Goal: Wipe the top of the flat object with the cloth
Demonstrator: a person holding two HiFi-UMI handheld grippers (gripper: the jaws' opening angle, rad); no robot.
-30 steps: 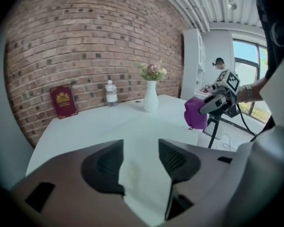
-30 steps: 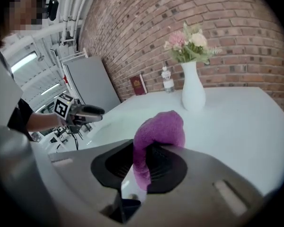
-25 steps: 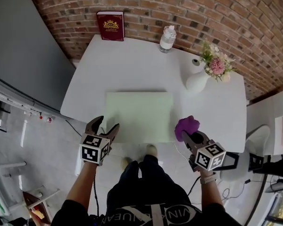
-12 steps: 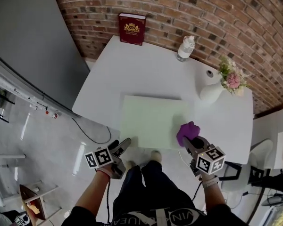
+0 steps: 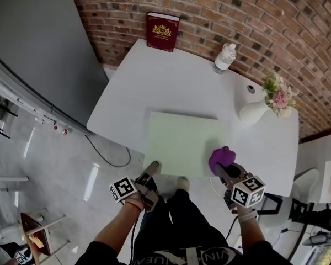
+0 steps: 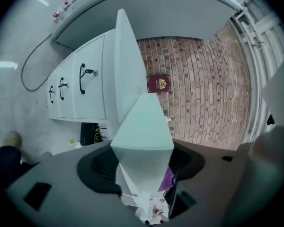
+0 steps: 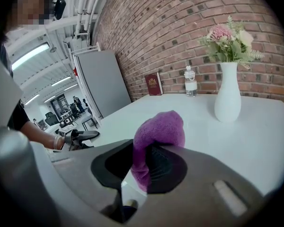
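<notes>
A pale green flat mat [image 5: 179,142] lies on the white table [image 5: 154,87] near its front edge. My right gripper [image 5: 227,169] is shut on a bunched purple cloth [image 5: 222,158] [image 7: 158,136], which sits over the mat's front right corner. My left gripper [image 5: 150,171] is rolled on its side at the mat's front left corner. In the left gripper view the mat's corner [image 6: 144,122] and the table edge sit between the jaws of the left gripper [image 6: 143,160]. Those jaws have just been closing, and both pads seem to touch it.
A white vase with flowers [image 5: 254,110] [image 7: 227,93] stands at the table's right. A water bottle [image 5: 224,58] and a red book [image 5: 162,32] stand at the back by the brick wall. A grey cabinet [image 5: 38,48] is on the left; a cable lies on the floor.
My left gripper has rolled onto its side, dropped and moved in to the mat's front left corner. The right gripper has carried the cloth leftward onto the mat's corner.
</notes>
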